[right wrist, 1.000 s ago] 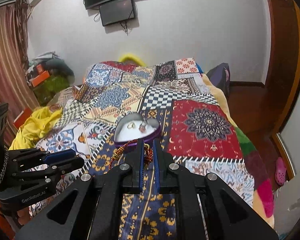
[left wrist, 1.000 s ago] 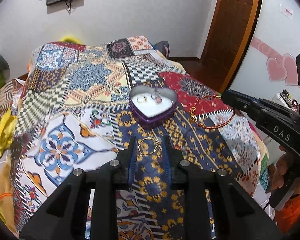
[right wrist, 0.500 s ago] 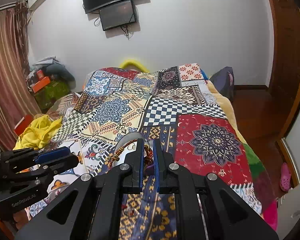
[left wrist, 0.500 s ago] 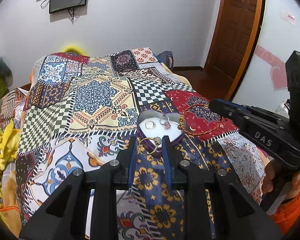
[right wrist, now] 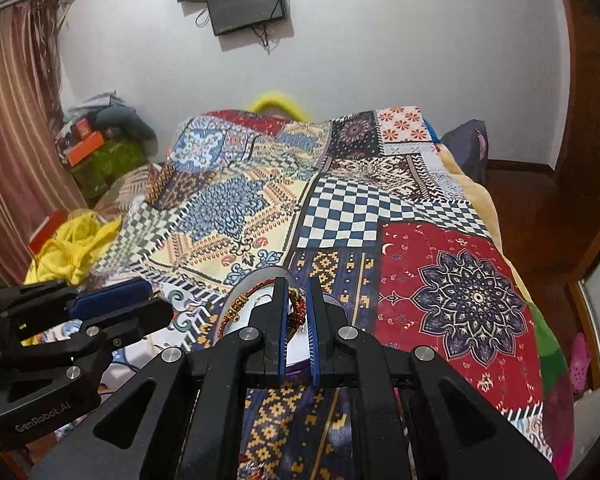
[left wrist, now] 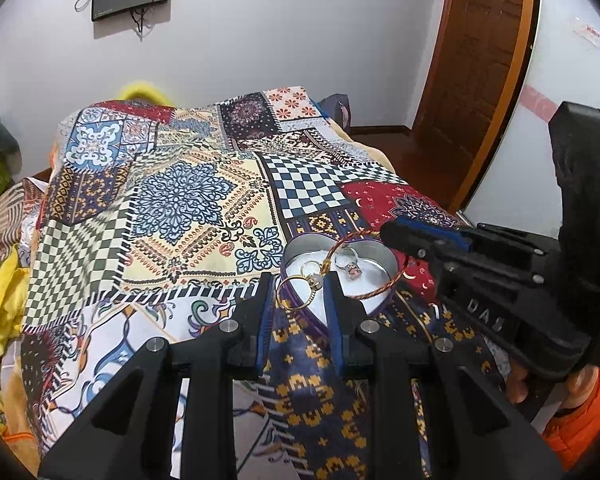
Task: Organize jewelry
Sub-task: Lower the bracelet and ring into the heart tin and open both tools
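- The left gripper [left wrist: 299,294] has a gold ring [left wrist: 299,291] pinched between its narrowly parted fingers, right at the near rim of the heart box [left wrist: 384,254]. My guess is it is carried here to be dropped onto the white lining.
- The right gripper [right wrist: 297,312] is nearly closed on a red-and-gold bracelet [right wrist: 244,304]. Most of the loop hangs out over the box, seemingly for the same reason: release it there and it lands inside.
- In the left view the bracelet's loop [left wrist: 374,292] crosses the box, one side over the lining and the other at the far rim. Whether it touches the lining yet I cannot tell.
- The box sits on the patchwork bedspread [left wrist: 188,208], open side up and no lid in sight, so both pieces can go straight in from above.
- Count: one box, one bracelet, three rings in all.
- Two rings [left wrist: 332,265] already lie on the lining, one plain gold and one silver with a pinkish stone; the third is the one the left gripper holds.
- No other jewelry shows on the bed, so these look like the last two pieces.
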A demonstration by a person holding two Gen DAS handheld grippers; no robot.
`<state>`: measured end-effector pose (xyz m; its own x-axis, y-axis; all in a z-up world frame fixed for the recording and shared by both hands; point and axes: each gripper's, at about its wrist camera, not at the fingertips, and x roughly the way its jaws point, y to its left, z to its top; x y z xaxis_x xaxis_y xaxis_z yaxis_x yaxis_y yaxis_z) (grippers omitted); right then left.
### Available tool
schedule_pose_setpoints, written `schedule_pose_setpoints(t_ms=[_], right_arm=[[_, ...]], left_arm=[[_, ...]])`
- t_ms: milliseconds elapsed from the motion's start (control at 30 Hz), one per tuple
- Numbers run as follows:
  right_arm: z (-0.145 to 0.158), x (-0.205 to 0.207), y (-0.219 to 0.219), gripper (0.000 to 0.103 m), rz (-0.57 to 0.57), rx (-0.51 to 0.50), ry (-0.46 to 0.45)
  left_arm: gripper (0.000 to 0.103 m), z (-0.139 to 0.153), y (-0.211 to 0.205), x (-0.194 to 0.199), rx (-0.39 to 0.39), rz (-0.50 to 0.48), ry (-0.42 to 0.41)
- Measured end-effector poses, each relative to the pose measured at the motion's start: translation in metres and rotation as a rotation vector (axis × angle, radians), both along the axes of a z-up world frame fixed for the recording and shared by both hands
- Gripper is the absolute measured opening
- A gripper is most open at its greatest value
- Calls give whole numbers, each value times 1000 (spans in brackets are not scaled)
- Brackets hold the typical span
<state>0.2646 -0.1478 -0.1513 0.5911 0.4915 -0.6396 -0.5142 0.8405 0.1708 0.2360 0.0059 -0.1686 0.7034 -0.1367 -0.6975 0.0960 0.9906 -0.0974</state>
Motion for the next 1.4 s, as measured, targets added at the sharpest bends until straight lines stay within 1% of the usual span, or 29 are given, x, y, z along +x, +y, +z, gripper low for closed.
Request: schedule_pose_setpoints(t_ms=[300,400,600,767,1033,1233,1300,1367,1400], right_arm=[[-15,14,6,9,49,-50,60],[-19,17,6,9,90,-45,97],[-23,20,4,10,103,-61,123],[-19,20,-5,15,87,-41,116],[-8,15,-16,15,76,-15,94],[-2,9,-17,16,75,-16,78],[1,7,-17,16,73,-19,70],[5,4,-17,16,71,-15,63],[7,3,-18,17,70,-14,60]], left_arm=[[23,-13,-4,18,-5,-32,41],[23,-17,-5,21,-11,-41,54],[23,-22,-9,27,-13,-58,69],[23,-23,-18,30,0,-86,70],[23,-27,-27,34,20,-93,88],[24,-22,-29,31,24,-97,90],[27,-19,-29,29,30,-96,86],[33,-14,-28,25,37,-89,78],[33,-11,-27,23,36,-85,72]])
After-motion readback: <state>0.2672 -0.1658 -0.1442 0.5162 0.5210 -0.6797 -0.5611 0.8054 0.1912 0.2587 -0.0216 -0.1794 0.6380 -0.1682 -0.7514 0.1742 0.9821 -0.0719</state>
